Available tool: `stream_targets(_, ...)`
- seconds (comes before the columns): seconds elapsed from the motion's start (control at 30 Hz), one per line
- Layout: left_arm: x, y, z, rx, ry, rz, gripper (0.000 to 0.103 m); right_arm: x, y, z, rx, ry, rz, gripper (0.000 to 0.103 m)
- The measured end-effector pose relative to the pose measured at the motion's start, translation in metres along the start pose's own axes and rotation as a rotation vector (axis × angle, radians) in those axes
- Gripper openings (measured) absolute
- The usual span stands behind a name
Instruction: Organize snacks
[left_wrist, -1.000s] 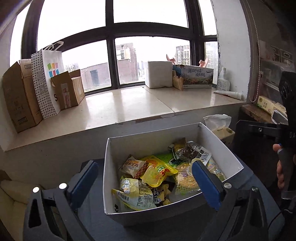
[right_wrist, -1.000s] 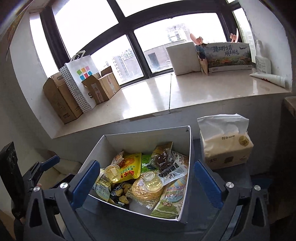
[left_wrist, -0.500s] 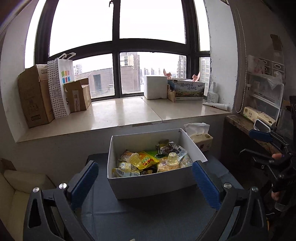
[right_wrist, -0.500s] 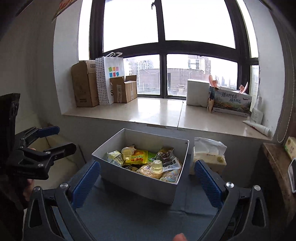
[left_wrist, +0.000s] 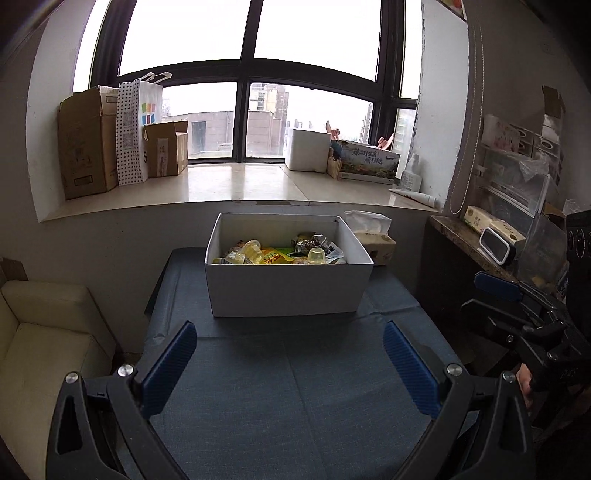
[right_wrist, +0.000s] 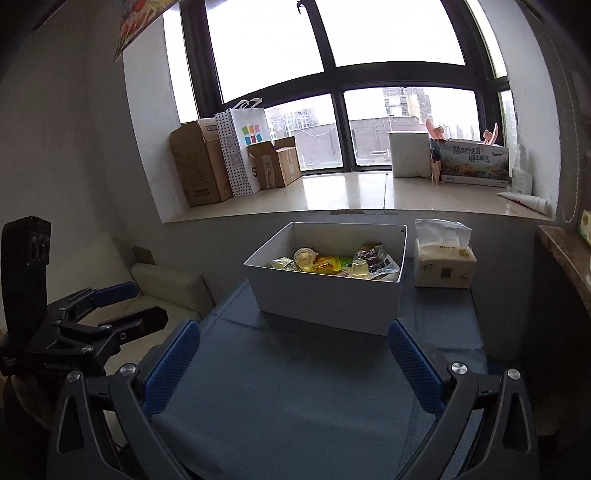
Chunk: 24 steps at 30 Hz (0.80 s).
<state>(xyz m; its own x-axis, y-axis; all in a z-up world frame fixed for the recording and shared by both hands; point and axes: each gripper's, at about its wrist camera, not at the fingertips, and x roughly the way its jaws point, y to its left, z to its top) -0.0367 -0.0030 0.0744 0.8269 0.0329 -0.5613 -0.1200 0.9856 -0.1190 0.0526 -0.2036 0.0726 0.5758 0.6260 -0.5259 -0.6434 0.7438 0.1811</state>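
Note:
A white box (left_wrist: 288, 288) stands at the far side of a blue-covered table (left_wrist: 295, 387). It holds several snack packets, among them a yellow packet (left_wrist: 273, 255) and a clear jelly cup (left_wrist: 316, 254). The box also shows in the right wrist view (right_wrist: 325, 299), with the snacks (right_wrist: 325, 264) inside. My left gripper (left_wrist: 291, 363) is open and empty, well back from the box over the table. My right gripper (right_wrist: 295, 365) is open and empty, also back from the box. Each gripper shows at the edge of the other's view: the right gripper (left_wrist: 517, 306) and the left gripper (right_wrist: 110, 310).
A tissue pack (right_wrist: 443, 266) stands right of the box. The window sill (left_wrist: 240, 184) behind carries cardboard boxes (left_wrist: 85, 144), a paper bag (left_wrist: 138, 129) and a white box (left_wrist: 308, 155). A cream sofa (left_wrist: 44, 332) is on the left, a cluttered shelf (left_wrist: 491, 236) on the right.
Both grippers have pulled back and up from over the box. The box now looks smaller and farther away. Both grippers stayed open and empty.

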Motion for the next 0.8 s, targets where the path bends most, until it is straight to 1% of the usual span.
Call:
stream_targets(0.07, -0.005, 0.0, 0.005, -0.016, 0.002, -0.015, 0.103, -0.005, 0.005, 0.001, -0.01, 0.002, 0.026, 0.103)
stream_targets(0.1, -0.008, -0.001, 0.007, -0.009, -0.005, -0.011, 0.103, -0.006, 0.007, 0.001, -0.013, 0.007, 0.033, 0.103)
stream_targets(0.17, -0.015, -0.005, 0.01, 0.006, -0.021, 0.012, 0.103, -0.009, 0.008, 0.003, -0.025, 0.006, -0.001, 0.103)
stream_targets(0.2, -0.017, -0.006, 0.011, 0.01, -0.026, 0.009, 0.103, -0.011, 0.009, 0.004, -0.033, 0.003, -0.011, 0.103)
stream_targets(0.37, -0.02, -0.01, 0.014, 0.013, -0.025, -0.015, 0.103, -0.016, 0.009, 0.005, -0.03, 0.003, -0.004, 0.103)
stream_targets(0.53, -0.024, -0.013, 0.018, 0.014, -0.027, -0.02, 0.103, -0.021, 0.007, 0.009, -0.021, -0.005, 0.011, 0.103)
stream_targets(0.8, -0.035, -0.018, 0.023, -0.007, -0.033, -0.033, 0.103, -0.03, 0.014, 0.017, -0.032, 0.0, 0.0, 0.103)
